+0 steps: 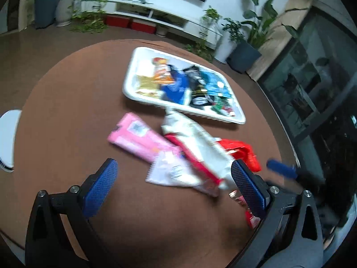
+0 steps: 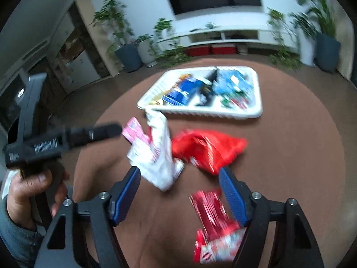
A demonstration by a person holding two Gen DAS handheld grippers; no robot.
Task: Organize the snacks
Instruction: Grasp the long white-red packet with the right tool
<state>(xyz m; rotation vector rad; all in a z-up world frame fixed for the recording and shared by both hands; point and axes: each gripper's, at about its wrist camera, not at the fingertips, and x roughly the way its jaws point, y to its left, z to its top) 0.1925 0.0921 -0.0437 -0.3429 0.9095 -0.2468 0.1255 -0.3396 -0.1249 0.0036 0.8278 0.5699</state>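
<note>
On the brown desk [image 1: 67, 116], short of the white tray [image 1: 131, 76], lie a pink packet [image 1: 136, 136], a white pouch [image 1: 200, 143], and a red bag [image 2: 207, 149]. All look light, crinkly and slippery; pinch a sealed edge. Left claw [image 1: 174, 178] and right claw [image 2: 179, 189] hover released, empty.

Your light is soft, even indoor light, moderately bright; shadows on the brown table [image 1: 67, 116] are faint; both views smear with motion blur, so print on the snack packets [image 1: 196, 154] and the white tray [image 2: 200, 112] is unreadable; your gripper fingers [image 1: 100, 187] stay sharper than the scene; fisheye bending curves the table rim and darkens the corners; the glass door [image 1: 312, 78] shows dull reflections.
</note>
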